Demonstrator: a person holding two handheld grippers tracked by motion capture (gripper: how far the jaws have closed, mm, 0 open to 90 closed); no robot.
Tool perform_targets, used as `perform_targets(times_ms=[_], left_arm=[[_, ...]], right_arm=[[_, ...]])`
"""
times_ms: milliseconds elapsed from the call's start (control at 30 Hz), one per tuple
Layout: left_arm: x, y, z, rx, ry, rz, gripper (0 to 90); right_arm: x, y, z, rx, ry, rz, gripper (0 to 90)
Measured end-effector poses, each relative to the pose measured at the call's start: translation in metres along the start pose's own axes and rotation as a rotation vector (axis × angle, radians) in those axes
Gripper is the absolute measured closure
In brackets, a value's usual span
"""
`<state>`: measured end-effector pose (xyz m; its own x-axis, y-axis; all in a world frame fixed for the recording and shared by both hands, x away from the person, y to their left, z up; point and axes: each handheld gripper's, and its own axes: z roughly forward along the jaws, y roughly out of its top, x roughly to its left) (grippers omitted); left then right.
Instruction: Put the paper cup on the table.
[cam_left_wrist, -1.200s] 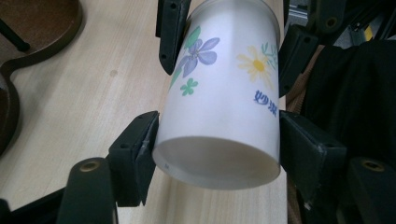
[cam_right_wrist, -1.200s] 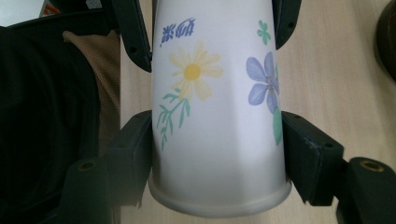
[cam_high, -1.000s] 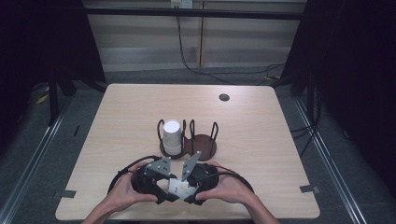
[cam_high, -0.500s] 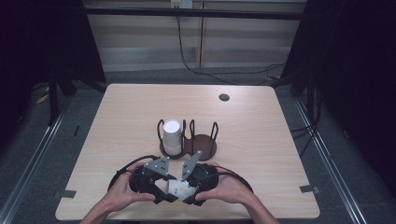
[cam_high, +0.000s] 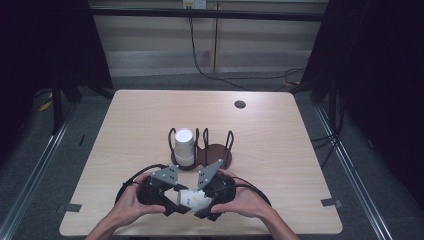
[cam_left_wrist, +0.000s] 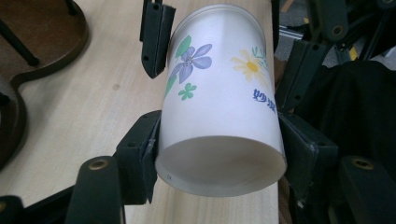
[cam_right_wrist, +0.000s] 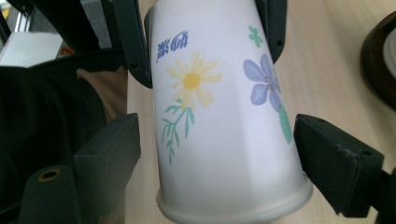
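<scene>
At the bottom centre of the high view, a paper cup (cam_high: 192, 199) lies on its side, its long axis running left to right between the two hands. The left gripper (cam_high: 172, 197) clamps its base end, while the right gripper (cam_right_wrist: 217, 154) stands around the rim end, jaws just clear (apparently not yet clenched). Farther up, mid-frame, a wire rack (cam_high: 207, 150) holds another cup (cam_high: 183, 146), nearer the left.

Both hands low, left gripper (cam_high: 176, 202) and right gripper (cam_high: 200, 205) facing each other, jaws interleaved, part-open.
</scene>
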<state>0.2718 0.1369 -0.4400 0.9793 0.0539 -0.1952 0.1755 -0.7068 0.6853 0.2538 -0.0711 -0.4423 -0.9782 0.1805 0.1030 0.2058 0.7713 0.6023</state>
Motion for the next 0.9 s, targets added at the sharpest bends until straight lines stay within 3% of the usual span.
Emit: perform_targets(times_ms=[333,667,900], left_arm=[[0.000,-0.002,-0.001,-0.029,0.021,-0.014,36.5],[0.001,-0.007,-0.009,-0.067,0.052,-0.024,36.4],[0.001,-0.010,-0.013,-0.091,0.066,-0.033,36.4]], right_arm=[[-0.003,-0.005,-0.011,-0.065,-0.020,0.036,14.5],[-0.007,-0.013,-0.026,-0.188,-0.046,0.079,13.8],[-0.009,-0.016,-0.032,-0.233,-0.053,0.099,13.8]])
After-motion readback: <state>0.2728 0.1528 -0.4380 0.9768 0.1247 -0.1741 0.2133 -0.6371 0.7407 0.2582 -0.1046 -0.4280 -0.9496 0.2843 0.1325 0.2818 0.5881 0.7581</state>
